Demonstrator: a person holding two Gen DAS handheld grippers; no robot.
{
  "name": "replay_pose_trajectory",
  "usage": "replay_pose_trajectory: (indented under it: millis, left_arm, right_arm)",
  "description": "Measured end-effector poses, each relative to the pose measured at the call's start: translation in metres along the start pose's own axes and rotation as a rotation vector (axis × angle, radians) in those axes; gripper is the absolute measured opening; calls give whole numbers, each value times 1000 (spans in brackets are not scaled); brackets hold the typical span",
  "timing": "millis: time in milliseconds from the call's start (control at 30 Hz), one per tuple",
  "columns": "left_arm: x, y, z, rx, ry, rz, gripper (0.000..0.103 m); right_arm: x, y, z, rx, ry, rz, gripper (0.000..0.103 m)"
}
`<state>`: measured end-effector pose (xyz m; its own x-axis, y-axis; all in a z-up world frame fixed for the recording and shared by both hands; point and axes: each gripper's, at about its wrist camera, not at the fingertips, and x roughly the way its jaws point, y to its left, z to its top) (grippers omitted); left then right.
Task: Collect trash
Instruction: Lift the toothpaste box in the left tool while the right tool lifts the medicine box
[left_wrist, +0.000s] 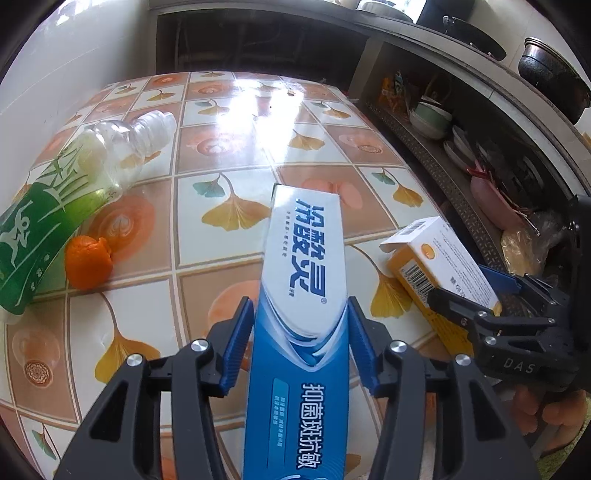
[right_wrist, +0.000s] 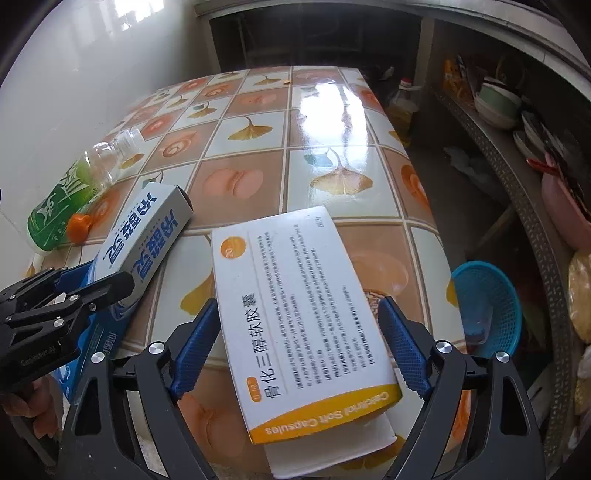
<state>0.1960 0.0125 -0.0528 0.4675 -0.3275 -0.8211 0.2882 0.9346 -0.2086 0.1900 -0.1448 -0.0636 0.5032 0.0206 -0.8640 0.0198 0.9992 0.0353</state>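
My left gripper (left_wrist: 301, 317) is shut on a blue and white toothpaste box (left_wrist: 303, 280), held above the tiled table (left_wrist: 229, 122). The box also shows in the right wrist view (right_wrist: 144, 236). My right gripper (right_wrist: 299, 325) is shut on a white and yellow capsule box (right_wrist: 295, 306), also held above the table; it shows at the right of the left wrist view (left_wrist: 436, 262). A green-labelled plastic bottle (left_wrist: 62, 192) lies on the table at the left, with a piece of orange peel (left_wrist: 88, 262) beside it.
A blue plastic basket (right_wrist: 491, 306) sits on the floor right of the table. Shelves with bowls (right_wrist: 495, 99) and dishes run along the right. A white wall (right_wrist: 74, 74) stands behind the table at the left.
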Motion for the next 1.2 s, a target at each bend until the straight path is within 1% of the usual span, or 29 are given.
replay_pose_trajectory:
  millis: [67,267,367,600,967,1200]
  left_arm:
    - [2,-2,-1,7,7,7,50]
    - [6,1,-4,7,18,20,51]
    - [6,1,-5,14,13,24,51]
    - [5,2,-6,10,7,17,49]
    - [-8,-3,-3,-2,-33,-2,48]
    - [-11,-8,-1,7,-44,-11,48]
  right_arm:
    - [-1,-1,-3,-4,7,5,85]
    - [-3,-6,-12,1,5,2,84]
    - [-3,-6,-14,6,0,7,82]
    - [-6,-7,-14,11,-11,3,80]
    - [-22,-19,-11,74,-44,68,78]
    - [-28,-21,-11,91,-56,87,78]
